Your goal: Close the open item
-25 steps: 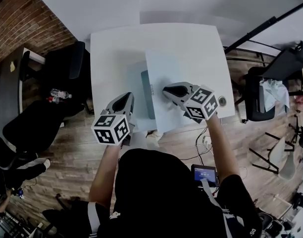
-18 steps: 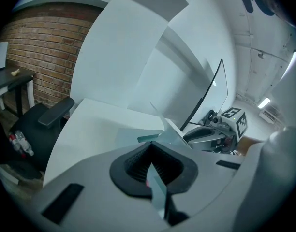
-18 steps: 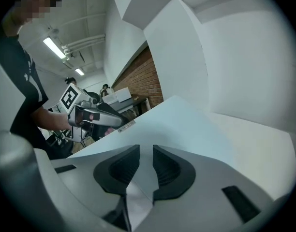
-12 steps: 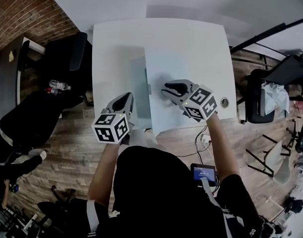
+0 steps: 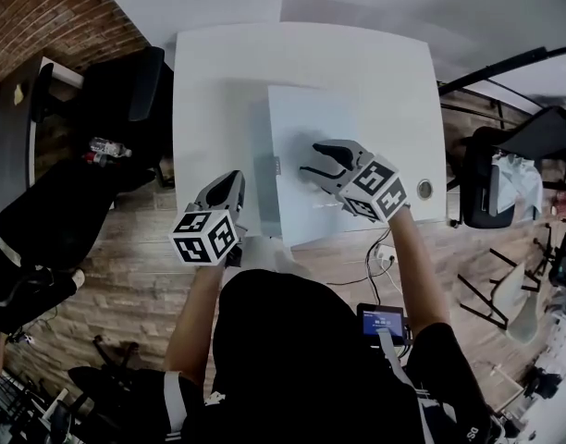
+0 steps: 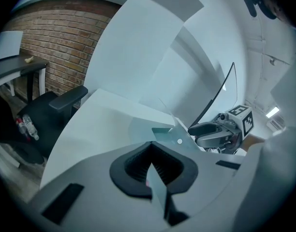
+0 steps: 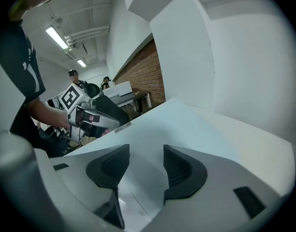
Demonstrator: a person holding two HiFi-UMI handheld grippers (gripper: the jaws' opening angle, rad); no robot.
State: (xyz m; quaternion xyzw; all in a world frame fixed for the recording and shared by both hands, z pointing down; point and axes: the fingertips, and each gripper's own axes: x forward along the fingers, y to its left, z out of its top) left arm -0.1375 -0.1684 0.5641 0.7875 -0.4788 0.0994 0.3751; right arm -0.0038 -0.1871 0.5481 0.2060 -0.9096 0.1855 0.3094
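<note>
The left gripper (image 5: 234, 178) has its jaws pressed fully together. In the left gripper view a thin pale sliver stands edge-on in the seam between the pads; whether that is a sheet of the folder (image 5: 311, 109) or part of the gripper itself I cannot tell.

The right gripper (image 5: 313, 158) has just been opening and its jaws now stand wide apart with nothing caught between them. Only the folder's pale cover shows through the gap, directly beneath the fingertips. Whether the tips touch that cover is not clear.

The folder lies on the white table (image 5: 209, 81), just ahead of and to the right of the left gripper's tip, and stretches away under and beyond the right gripper. Its cover lies nearly flat. A small round snap button (image 6: 179, 141) sits on the folder between the two grippers.
</note>
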